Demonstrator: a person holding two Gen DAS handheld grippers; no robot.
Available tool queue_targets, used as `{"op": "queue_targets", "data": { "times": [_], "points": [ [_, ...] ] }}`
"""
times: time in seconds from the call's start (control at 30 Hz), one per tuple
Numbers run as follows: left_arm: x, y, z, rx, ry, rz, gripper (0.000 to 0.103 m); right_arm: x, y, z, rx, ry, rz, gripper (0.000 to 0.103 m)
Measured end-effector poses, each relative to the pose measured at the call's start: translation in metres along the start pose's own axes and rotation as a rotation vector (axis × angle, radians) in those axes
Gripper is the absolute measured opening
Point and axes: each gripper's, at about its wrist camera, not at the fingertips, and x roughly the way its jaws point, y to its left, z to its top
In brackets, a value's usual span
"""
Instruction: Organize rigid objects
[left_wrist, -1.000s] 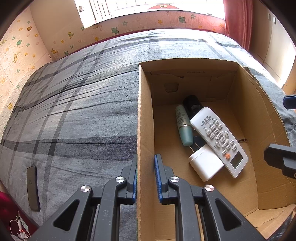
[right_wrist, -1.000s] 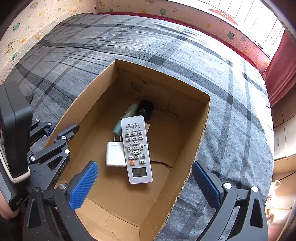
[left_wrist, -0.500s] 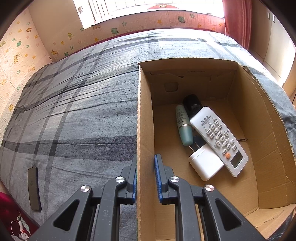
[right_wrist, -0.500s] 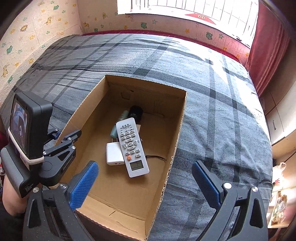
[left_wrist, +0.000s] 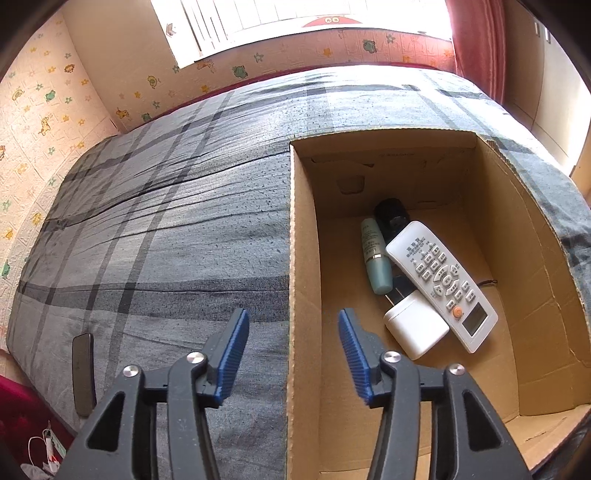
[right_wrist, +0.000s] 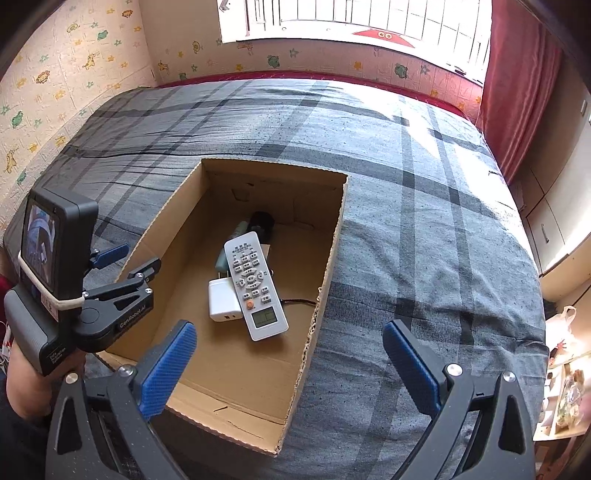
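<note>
On left gripper arm "GenRobot.AI", fingers just opened astride box wall, right gripper wide, empty.

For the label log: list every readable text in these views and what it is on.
"GenRobot.AI": on the left gripper body.
White remote: heading and button labels too small to read.
Teal bottle: print blurred.
Grey handle label: illegible.
Red window sign: characters unreadable.
</note>
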Motion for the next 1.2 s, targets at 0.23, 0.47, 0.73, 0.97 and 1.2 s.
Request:
{"op": "queue_targets", "data": {
  "times": [0.23, 0.47, 0.73, 0.97, 1.2],
  "points": [
    [-0.022, 0.001, -0.005, 0.000, -0.010, 0.016, 0.094, -0.010, -0.002, -0.004, 0.010, -0.027, 0.009, 0.103],
    [-0.051, 0.001, -0.010, -0.023, -0.031, 0.020, 0.103, -0.022, -0.005, -0.011, 0.024, -0.052, 0.010, 0.103],
    [-0.092, -0.009, -0.020, -0.042, -0.065, 0.010, 0.103, -0.043, -0.008, -0.020, 0.058, -0.096, 0.017, 0.103],
    [-0.120, -0.017, -0.032, -0.060, -0.083, 0.000, 0.103, -0.063, -0.010, -0.030, 0.077, -0.127, -0.003, 0.103],
    [-0.150, -0.034, -0.041, -0.051, -0.107, -0.010, 0.103, -0.086, -0.015, -0.039, 0.112, -0.156, -0.026, 0.103]
  ]
}}
